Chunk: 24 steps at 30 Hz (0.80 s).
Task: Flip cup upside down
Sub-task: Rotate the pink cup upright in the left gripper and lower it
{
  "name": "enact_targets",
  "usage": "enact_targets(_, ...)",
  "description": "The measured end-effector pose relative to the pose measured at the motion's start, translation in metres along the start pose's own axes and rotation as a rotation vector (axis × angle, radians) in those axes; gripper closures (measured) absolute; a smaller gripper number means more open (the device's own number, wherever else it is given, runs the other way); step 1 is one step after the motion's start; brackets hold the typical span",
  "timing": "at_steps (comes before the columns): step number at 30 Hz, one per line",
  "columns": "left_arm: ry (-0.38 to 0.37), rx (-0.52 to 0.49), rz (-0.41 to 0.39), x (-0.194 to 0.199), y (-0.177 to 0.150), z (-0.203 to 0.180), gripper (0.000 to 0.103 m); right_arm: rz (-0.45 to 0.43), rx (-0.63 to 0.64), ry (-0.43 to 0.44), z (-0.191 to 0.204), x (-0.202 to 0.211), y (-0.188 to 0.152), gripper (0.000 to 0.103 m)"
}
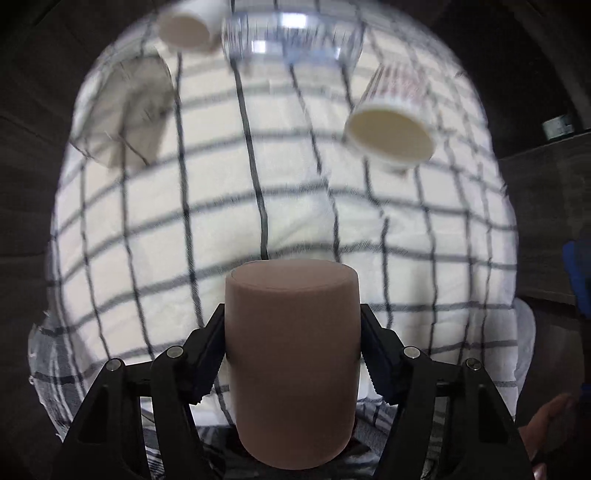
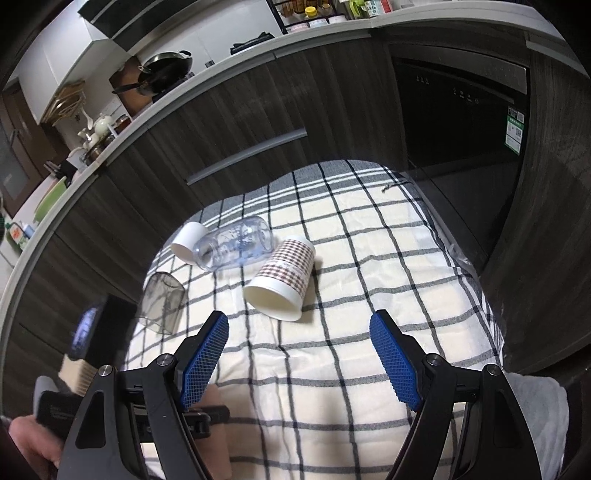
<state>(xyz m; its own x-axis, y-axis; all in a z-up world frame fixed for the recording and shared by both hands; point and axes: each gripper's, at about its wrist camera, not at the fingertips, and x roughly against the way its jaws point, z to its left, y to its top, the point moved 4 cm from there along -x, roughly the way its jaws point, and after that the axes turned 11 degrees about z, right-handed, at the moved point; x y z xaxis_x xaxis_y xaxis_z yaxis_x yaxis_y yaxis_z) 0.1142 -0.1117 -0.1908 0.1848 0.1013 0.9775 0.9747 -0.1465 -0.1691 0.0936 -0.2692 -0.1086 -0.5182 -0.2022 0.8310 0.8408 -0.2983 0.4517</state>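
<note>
My left gripper (image 1: 291, 332) is shut on a brown cup (image 1: 291, 362). The cup is held above the checked cloth (image 1: 221, 206), its flat closed end pointing away from the camera. The view is blurred by motion. My right gripper (image 2: 298, 332) is open and empty, with blue pads (image 2: 205, 362), above the near part of the cloth (image 2: 332, 362). Part of the brown cup (image 2: 214, 400) shows behind the right gripper's left finger, and the left gripper's body (image 2: 99, 325) is at the lower left.
Lying on their sides on the cloth are a checked paper cup (image 2: 280, 277) (image 1: 391, 125), a clear bottle (image 2: 236, 243) (image 1: 291, 37), a white cup (image 2: 188, 238) (image 1: 188, 29) and a grey tinted cup (image 2: 162, 302) (image 1: 125, 110). Dark kitchen cabinets (image 2: 258, 122) stand behind the table.
</note>
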Motion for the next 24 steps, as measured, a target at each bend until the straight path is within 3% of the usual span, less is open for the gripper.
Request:
enact_targets(4,0.007,-0.038,-0.264,0.035,-0.003,-0.001,0.037,-0.065,0.022,-0.012,0.007,0.018,0.000,0.024)
enact_targets(8,0.063,-0.074,-0.618,0.064,-0.004,0.021,0.037,-0.142,0.042,-0.049,0.009,0.030,-0.002,0.024)
enact_targets(11,0.043,-0.086,-0.809,0.068,-0.003,0.034,0.037,-0.178,0.051,-0.078,0.012,0.031,-0.007,0.024)
enact_targets(13,0.029,-0.091,-0.892,0.068,-0.003,0.039,0.037,-0.193,0.070,-0.099,0.015,0.029,-0.011,0.024)
enact_targets(18,-0.006,-0.089,-0.994,0.052,0.010,0.047,0.037,-0.222,0.116,-0.144,0.021,0.020,-0.021,0.024)
enact_targets(24,0.002,-0.073,-0.984,0.035,0.016,0.049,0.037,-0.191,0.124,-0.175,0.016,0.006,-0.028,0.024)
